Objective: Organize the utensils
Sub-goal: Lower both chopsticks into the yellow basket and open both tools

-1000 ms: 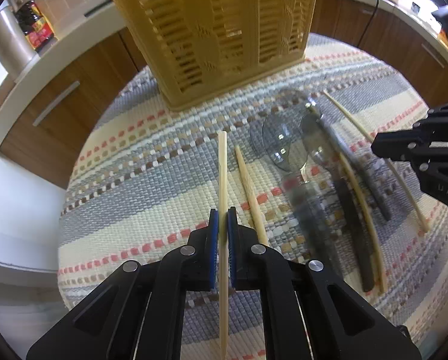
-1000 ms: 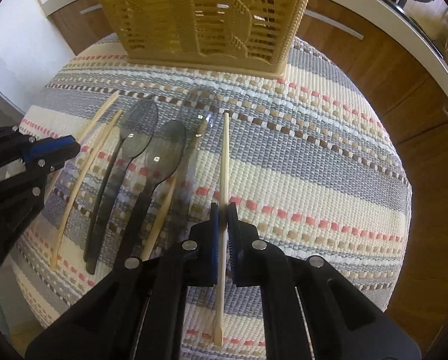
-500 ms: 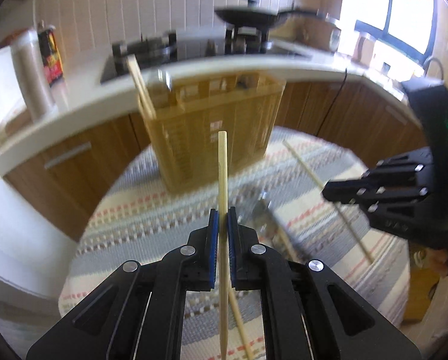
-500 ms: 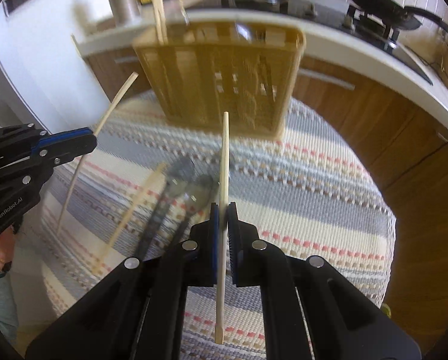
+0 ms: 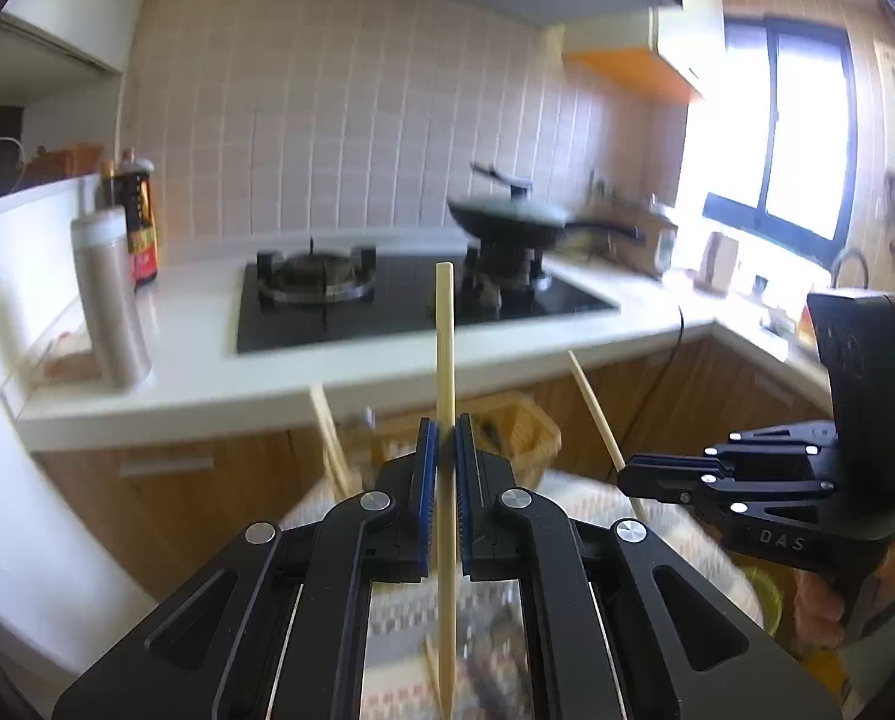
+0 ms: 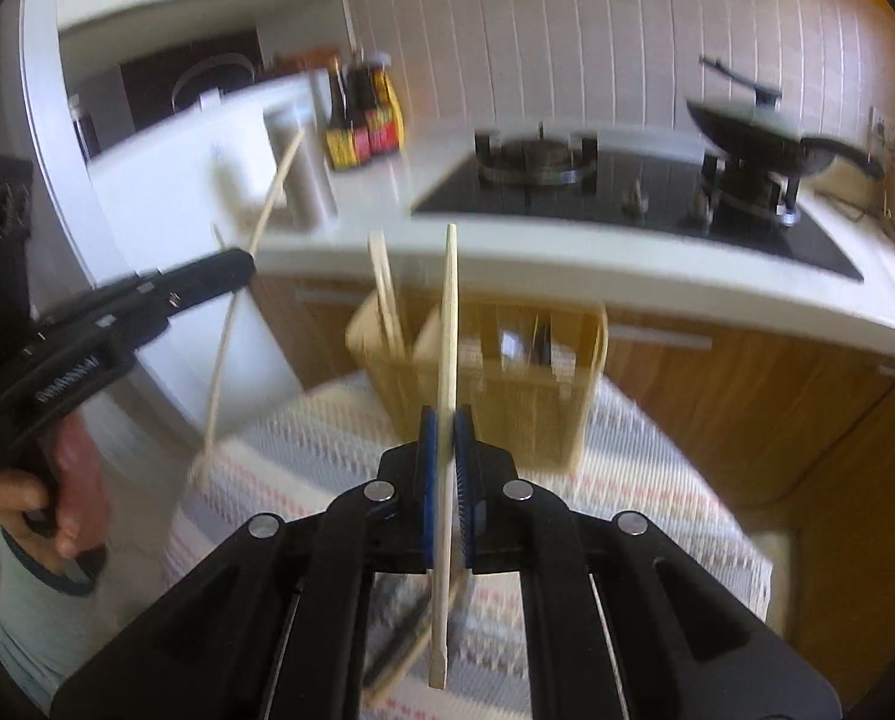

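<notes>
One chopstick is clamped between the pads of the left tongs and is held upright, above the tabletop with the striped cloth. A second chopstick is clamped in the same way by the right tongs, just in front of the yellow basket. The basket stands on the tabletop, below the kitchen counter.

The task is judged to be in the middle. A pair of chopsticks is already seen standing in the left part of the basket. The two held chopsticks are not yet put in. Dark utensils are seen on the cloth under the right tongs, so more is left to be sorted.

Much is blurred by motion. In the left wrist view the basket is almost hidden behind the tongs, and only its rim is seen. The compartments of the basket cannot be told apart clearly. It cannot be told how many utensils lie on the cloth, because they are covered by the tongs and are cut off at the lower edge.
</notes>
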`<state>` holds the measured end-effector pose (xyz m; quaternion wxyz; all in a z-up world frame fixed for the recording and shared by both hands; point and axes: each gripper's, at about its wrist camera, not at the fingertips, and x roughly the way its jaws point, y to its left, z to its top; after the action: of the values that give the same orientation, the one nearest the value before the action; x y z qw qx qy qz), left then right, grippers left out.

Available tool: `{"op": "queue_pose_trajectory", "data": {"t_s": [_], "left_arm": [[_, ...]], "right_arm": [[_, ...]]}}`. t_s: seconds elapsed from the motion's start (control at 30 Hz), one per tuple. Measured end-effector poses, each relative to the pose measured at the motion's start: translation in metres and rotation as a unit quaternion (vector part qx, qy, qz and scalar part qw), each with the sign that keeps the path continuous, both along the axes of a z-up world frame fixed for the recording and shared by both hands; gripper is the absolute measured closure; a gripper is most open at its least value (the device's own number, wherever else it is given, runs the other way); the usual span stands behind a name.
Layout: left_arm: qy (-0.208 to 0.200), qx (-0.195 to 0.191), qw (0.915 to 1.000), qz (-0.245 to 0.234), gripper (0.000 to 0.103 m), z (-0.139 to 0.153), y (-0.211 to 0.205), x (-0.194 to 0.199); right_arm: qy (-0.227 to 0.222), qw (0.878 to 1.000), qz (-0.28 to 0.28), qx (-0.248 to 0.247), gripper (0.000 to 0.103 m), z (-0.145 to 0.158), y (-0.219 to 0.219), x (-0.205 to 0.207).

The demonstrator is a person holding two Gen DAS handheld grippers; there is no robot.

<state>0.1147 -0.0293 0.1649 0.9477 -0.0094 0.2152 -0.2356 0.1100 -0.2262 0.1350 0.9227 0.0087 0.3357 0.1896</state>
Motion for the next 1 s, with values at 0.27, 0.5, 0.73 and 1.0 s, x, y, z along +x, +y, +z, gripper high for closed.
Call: {"op": "queue_pose_trajectory", "data": {"t_s": [0.27, 0.5, 0.73, 1.0], "left_arm": [[-0.067, -0.071, 0.9947, 0.030, 0.099, 0.008, -0.003, 0.046], [-0.090, -0.076, 0.9910, 0.063, 0.099, -0.008, -0.008, 0.079], [-0.084, -0.087, 0.9891, 0.084, 0.099, -0.027, -0.004, 0.101], [-0.084, -0.084, 0.9880, 0.099, 0.099, -0.044, -0.003, 0.108]], "right_arm": [[-0.110, 0.992, -0.041, 0.045, 0.099, 0.032, -0.013, 0.042], [-0.162, 0.982, -0.084, 0.040, 0.099, 0.024, -0.020, 0.084], [-0.178, 0.977, -0.114, 0.037, 0.099, 0.000, -0.028, 0.111], [-0.196, 0.971, -0.135, 0.027, 0.099, -0.020, -0.026, 0.119]]}}
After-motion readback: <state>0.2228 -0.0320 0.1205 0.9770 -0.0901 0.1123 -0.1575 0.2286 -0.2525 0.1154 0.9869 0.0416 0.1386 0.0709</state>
